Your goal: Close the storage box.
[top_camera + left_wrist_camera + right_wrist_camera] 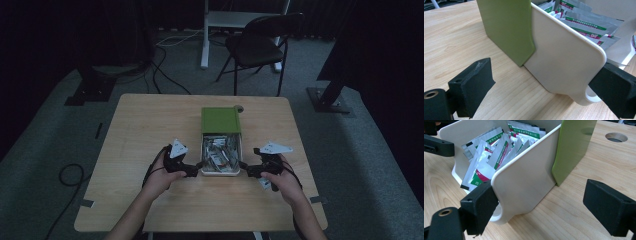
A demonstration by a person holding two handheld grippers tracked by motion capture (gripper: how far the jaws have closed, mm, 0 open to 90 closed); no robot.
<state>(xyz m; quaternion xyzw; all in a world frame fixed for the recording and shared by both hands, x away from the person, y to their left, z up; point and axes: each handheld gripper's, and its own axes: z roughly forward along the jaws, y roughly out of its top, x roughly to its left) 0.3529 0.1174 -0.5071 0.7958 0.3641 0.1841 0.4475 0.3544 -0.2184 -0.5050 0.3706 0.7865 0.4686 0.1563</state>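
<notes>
White drawer (220, 171) of packets (220, 151) protrudes from green sleeve (220, 120).

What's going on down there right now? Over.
Both grippers, left and right, open at drawer's near corners. Drawer pulled out of green sleeve, full of sachets. Nothing blocking.

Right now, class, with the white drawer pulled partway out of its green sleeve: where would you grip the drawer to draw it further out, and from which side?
Probably the white drawer's front end, nearest the person. Its side walls stand bare there, clear of the green sleeve, and are thin enough for jaws to straddle. The left gripper and right gripper, both open, already flank those front corners, one from each side.
</notes>
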